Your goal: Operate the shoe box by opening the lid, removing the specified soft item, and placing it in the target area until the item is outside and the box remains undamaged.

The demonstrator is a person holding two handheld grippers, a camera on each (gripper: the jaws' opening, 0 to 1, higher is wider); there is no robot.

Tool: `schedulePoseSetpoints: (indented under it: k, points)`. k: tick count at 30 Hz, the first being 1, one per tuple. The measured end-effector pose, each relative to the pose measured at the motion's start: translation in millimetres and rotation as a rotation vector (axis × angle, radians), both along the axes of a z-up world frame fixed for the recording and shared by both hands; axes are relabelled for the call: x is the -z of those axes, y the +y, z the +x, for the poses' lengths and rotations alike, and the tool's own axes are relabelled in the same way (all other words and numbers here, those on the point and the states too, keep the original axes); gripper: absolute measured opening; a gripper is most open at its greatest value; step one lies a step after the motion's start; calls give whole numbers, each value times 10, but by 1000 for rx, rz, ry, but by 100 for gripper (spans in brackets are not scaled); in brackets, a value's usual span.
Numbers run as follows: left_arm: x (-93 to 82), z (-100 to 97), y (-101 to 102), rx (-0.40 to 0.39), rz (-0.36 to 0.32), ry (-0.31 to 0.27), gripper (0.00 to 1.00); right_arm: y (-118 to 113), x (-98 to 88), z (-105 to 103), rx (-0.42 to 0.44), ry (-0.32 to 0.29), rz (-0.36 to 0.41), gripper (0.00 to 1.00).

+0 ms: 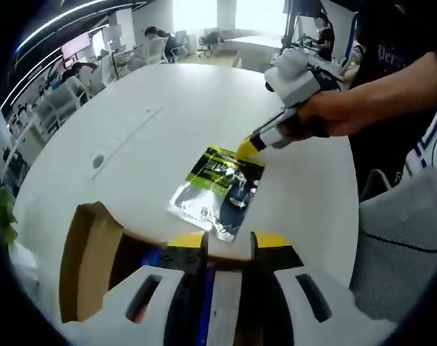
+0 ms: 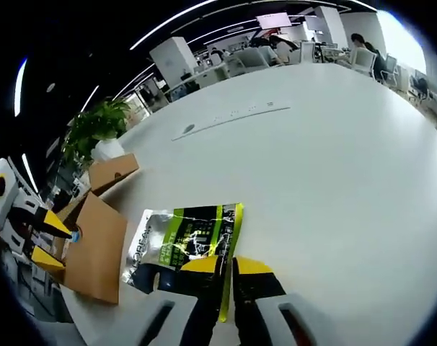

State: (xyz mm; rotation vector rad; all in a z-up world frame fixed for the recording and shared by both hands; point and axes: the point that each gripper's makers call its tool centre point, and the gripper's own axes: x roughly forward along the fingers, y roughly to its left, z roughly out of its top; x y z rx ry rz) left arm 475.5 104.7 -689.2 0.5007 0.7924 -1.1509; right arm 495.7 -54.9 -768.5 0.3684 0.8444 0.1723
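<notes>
**Two of three steps look done: packet out, box open**

Both main steps appear finished, we judge. The shoe box (image 2: 96,245) stands at the near left edge of the bench (image 2: 334,166) with its brown flaps folded out, and the soft item, a green and silver packet (image 2: 186,249), lies flat on the white top just right of the box and outside it.

Our right gripper (image 2: 227,268) has its jaws nearly closed on the packet's near edge; we read that as a pinch, so letting go is what we think is left. Our left gripper (image 1: 228,249) sits over the open box, jaws a little apart and holding nothing we can see.

The bench is a wide, round, white top. Beyond it we see an open office with chairs, seated people and a potted plant (image 2: 96,130).
</notes>
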Motion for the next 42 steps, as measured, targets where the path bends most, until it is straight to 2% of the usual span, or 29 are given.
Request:
schedulePoseSetpoints:
  k: [7,13,18,23,34,42]
  points:
    - [-82,-21,123,-25,-31,-7,26,-16,-171,-10,1,-33,-2,7]
    - [-208,-18,219,-74,-86,6,30,0,-313,-68,-4,-63,-4,14]
    - [-289,-32,332,-112,-117,6,36,37,-428,-116,0,-86,21,17]
    - [-336,-65,482,-146,-142,14,36,115,-543,-201,-14,-112,34,21]
    - [-431,-115,881,-225,-175,6,37,201,-715,-362,-15,-150,56,23]
    - [-494,-257,1164,-260,-172,-13,37,291,-778,-475,-20,-163,65,27]
